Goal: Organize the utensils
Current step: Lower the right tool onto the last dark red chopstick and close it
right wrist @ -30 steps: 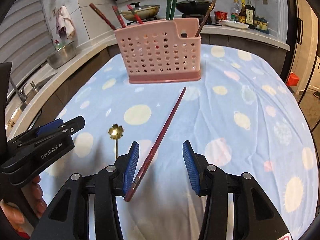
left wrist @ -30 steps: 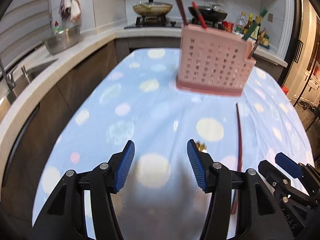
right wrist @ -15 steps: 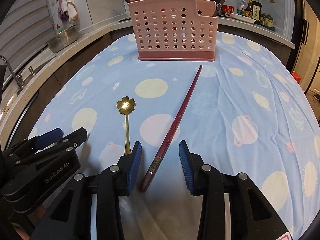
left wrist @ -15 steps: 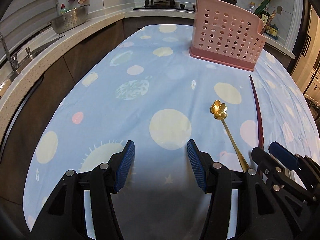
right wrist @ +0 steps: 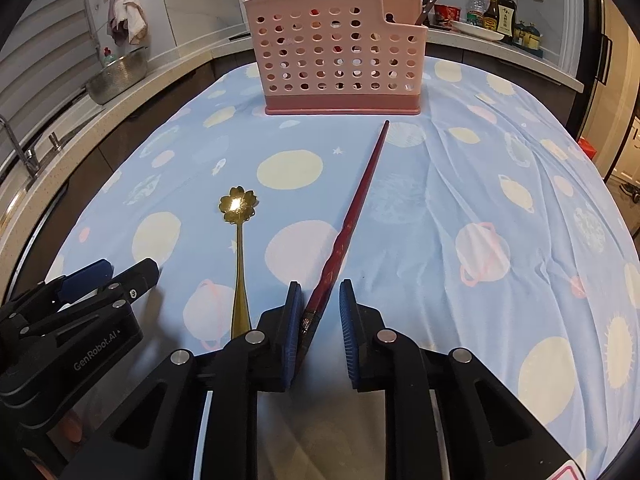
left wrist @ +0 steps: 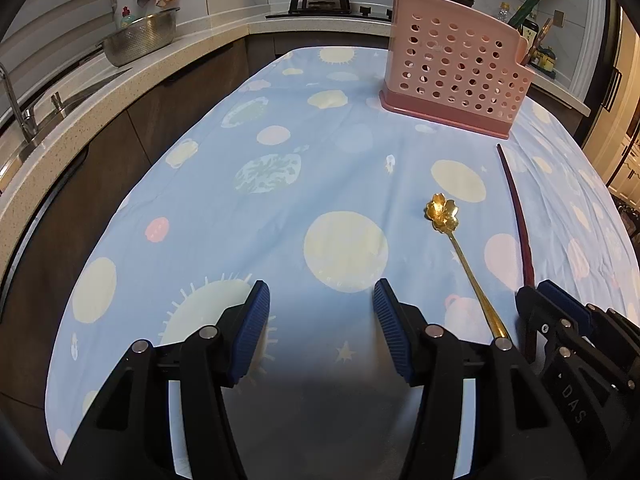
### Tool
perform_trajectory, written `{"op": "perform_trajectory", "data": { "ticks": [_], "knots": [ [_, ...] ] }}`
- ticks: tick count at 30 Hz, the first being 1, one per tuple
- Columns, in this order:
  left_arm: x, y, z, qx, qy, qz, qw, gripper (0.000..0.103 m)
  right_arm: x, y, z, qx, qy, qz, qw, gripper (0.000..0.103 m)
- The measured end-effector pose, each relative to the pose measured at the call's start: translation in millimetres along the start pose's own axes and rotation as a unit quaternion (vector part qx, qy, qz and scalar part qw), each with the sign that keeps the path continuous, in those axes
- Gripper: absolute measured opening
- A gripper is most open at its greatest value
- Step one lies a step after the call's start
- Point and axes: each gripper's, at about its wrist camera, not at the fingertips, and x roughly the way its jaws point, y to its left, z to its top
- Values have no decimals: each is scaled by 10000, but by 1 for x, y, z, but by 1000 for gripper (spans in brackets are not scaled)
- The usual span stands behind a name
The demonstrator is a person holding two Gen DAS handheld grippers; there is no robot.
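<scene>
Covering the worktop (right wrist: 460,184) is a pale blue cloth printed with planets and suns, creased on its right side, with a kitchen counter, sink tap and steel colander (left wrist: 140,40) beyond. A pink perforated holder (right wrist: 340,56) stands at the far end. The right claw (right wrist: 320,312) is closing around the near end of a dark red chopstick (right wrist: 356,208), not yet clamped. Just left lies a gold flower spoon (right wrist: 238,220). The left claw (left wrist: 320,320) hangs released above bare cloth.

dim indoor light | fisheye-bent edges | glare on spoon (right wrist: 237,205) | sharp
</scene>
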Motion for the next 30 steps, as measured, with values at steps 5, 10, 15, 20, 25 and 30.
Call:
{"op": "perform_trajectory", "data": {
  "ticks": [5,10,15,20,25,30],
  "knots": [
    [1,0,-1,-14,7,11,10000,52,-2,-6,-2,53,36,37,10000,14],
    [0,-1,-2,-2,20,10,10000,52,-1,-1,0,-12,62,45,10000,15],
    [-1,-5,-2,27,43,-8,10000,52,-2,-1,-4,-92,18,-16,10000,14],
    [-3,-13,-3,85,53,-77,9999,52,-10,-12,-12,-48,25,-30,10000,7],
    [-5,-24,-4,162,55,-182,9997,52,-19,-26,-21,19,11,-107,9999,7],
    [-7,-41,-6,278,104,-443,9986,55,-25,-40,-25,203,15,-93,9997,7]
  ]
}}
